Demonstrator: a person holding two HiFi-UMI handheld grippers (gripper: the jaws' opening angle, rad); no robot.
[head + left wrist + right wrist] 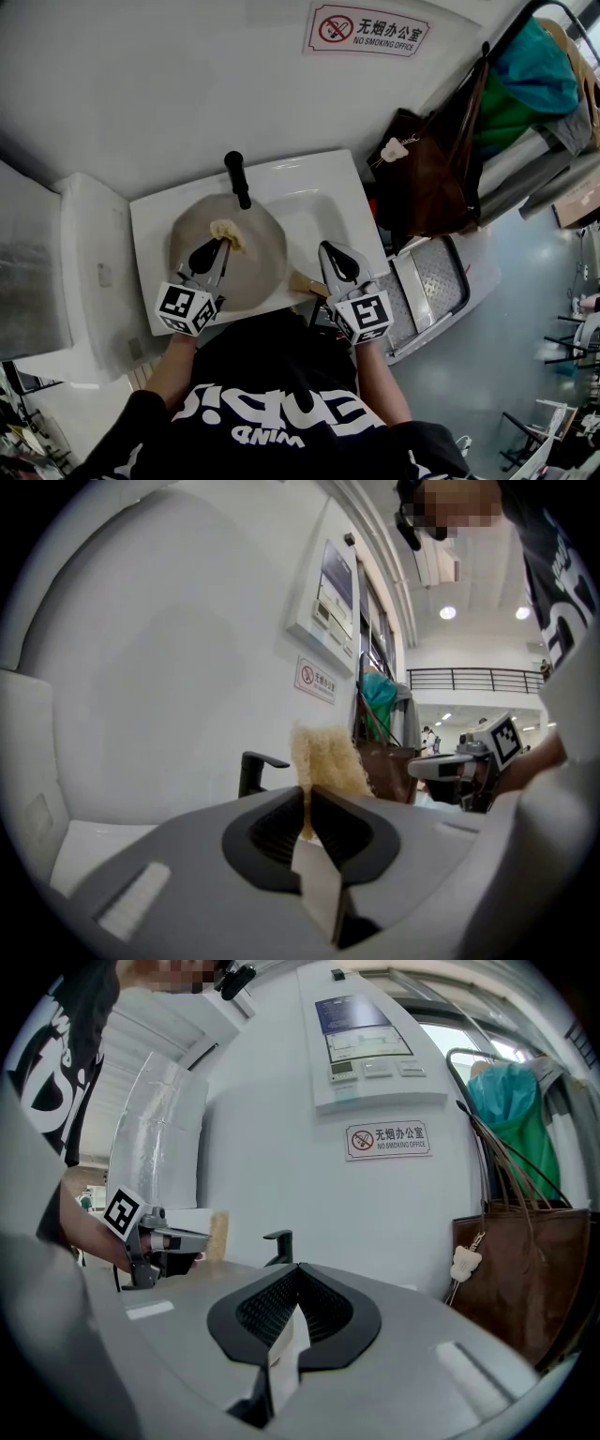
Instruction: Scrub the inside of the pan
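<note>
A round grey pan (258, 272) lies in the white sink (342, 202), its wooden handle (304, 282) pointing right. My left gripper (217, 246) hovers over the pan's middle, shut on a yellowish sponge (225, 232). In the left gripper view the sponge (323, 759) sticks up from between the closed jaws of the left gripper (307, 803). My right gripper (339, 261) is at the sink's right part, just right of the handle. It is shut with nothing between its jaws, as the right gripper view shows (298, 1274). The pan itself is hidden in both gripper views.
A black faucet (237, 176) stands at the back of the sink, close behind the pan. A brown bag (427, 178) hangs right of the sink, above a metal step (436, 281). A white wall with a no-smoking sign (367, 30) lies behind.
</note>
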